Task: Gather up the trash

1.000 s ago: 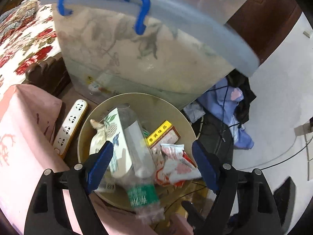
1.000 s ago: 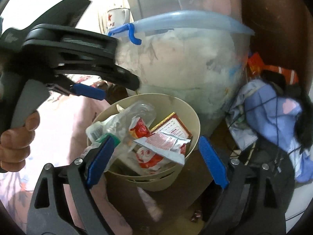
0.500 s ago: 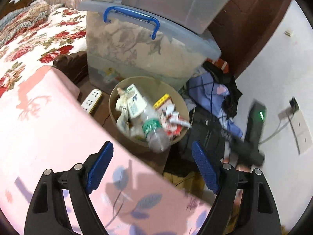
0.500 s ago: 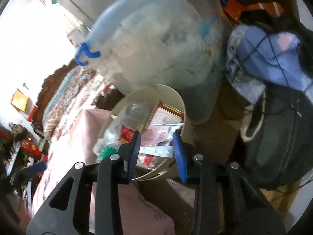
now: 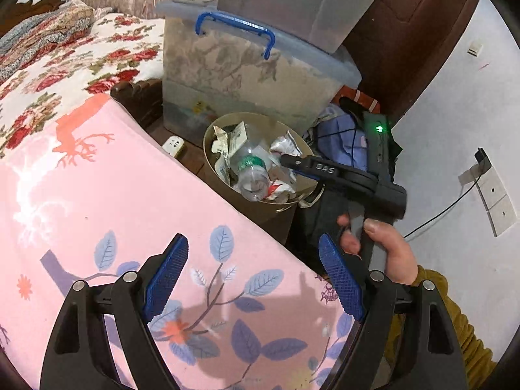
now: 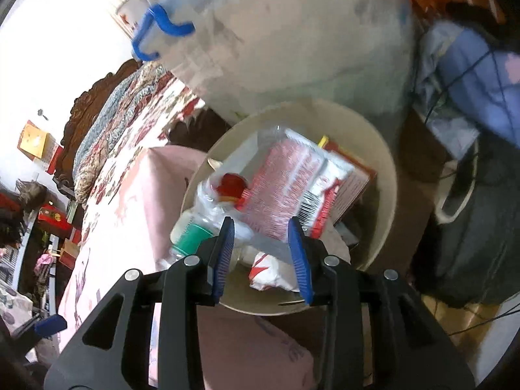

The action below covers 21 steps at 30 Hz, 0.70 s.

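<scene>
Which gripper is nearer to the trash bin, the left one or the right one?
Right. The right gripper reaches over the bin's rim, among the trash. The left gripper hangs back over the pink bedcover, clear of the bin.

Legible: "DAS" in white on the black right gripper (image 5: 294, 162) body, at 3 o'clock of the bin (image 5: 218, 175); remaining print unreadable.

A home bedroom: floral bedspread (image 5: 65, 55), pink blanket (image 5: 113, 211), stacked storage boxes (image 5: 253, 74), full wastebasket (image 5: 211, 136).
</scene>
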### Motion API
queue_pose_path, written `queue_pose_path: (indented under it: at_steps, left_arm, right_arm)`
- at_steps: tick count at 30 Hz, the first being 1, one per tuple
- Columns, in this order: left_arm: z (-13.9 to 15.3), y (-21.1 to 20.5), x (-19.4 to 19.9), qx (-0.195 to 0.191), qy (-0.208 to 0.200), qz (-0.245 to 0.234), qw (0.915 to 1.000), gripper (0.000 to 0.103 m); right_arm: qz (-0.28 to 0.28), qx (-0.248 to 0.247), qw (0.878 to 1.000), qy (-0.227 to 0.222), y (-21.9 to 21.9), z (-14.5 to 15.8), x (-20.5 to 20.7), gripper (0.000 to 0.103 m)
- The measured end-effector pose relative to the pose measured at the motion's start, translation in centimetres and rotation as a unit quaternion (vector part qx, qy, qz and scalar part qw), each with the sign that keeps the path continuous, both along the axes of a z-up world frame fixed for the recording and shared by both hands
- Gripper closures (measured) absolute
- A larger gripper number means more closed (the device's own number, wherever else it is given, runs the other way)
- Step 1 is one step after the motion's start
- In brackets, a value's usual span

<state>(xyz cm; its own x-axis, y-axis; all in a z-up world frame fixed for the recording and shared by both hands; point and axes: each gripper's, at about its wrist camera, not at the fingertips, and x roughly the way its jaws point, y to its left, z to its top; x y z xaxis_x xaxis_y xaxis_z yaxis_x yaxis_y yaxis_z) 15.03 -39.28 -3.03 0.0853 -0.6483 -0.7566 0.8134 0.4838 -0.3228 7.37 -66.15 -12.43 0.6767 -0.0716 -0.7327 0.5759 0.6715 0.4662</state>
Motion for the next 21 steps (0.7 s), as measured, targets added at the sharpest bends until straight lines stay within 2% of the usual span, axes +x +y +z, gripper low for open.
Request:
queue_pose_path:
  at_steps: [6, 9, 11, 15, 16, 17, 21]
  left_arm:
    - [1.2, 1.9, -1.1, -0.015, -0.014, 0.007, 0.9998, 0.021]
    - [2.0, 3.0, -2.2, -0.019, -0.036, 0.006, 0.9991, 0.019]
    - [2.5, 4.0, -3.0, -0.024, -0.053, 0.008, 0.9983, 0.015]
    - [3.3, 6.6, -4.5, -0.030, -0.085, 0.023, 0.9956, 0.010]
    - [3.5, 7.3, -4.9, -0.030, -0.094, 0.028, 0.9947, 0.009]
    - [3.5, 7.6, -5.0, -0.030, -0.100, 0.032, 0.9941, 0.009]
    - [4.0, 10.3, -6.2, -0.027, -0.131, 0.051, 0.9898, 0.009]
  right_arm:
    - [-0.007, -0.041, 0.999, -0.017, 1.9, 3.4, -2.8, 0.065]
    - [-0.010, -0.053, 0.998, -0.039, 3.8, 5.3, -4.5, 0.063]
    - [-0.015, -0.061, 0.996, -0.061, 6.0, 6.6, -6.2, 0.049]
    - [-0.020, -0.067, 0.992, -0.101, 10.7, 7.8, -9.4, 0.043]
    - [-0.026, -0.068, 0.991, -0.108, 12.3, 7.8, -10.4, 0.038]
    - [-0.032, -0.069, 0.991, -0.110, 13.3, 7.8, -10.9, 0.033]
    - [-0.056, -0.072, 0.989, -0.114, 17.6, 7.3, -13.4, 0.027]
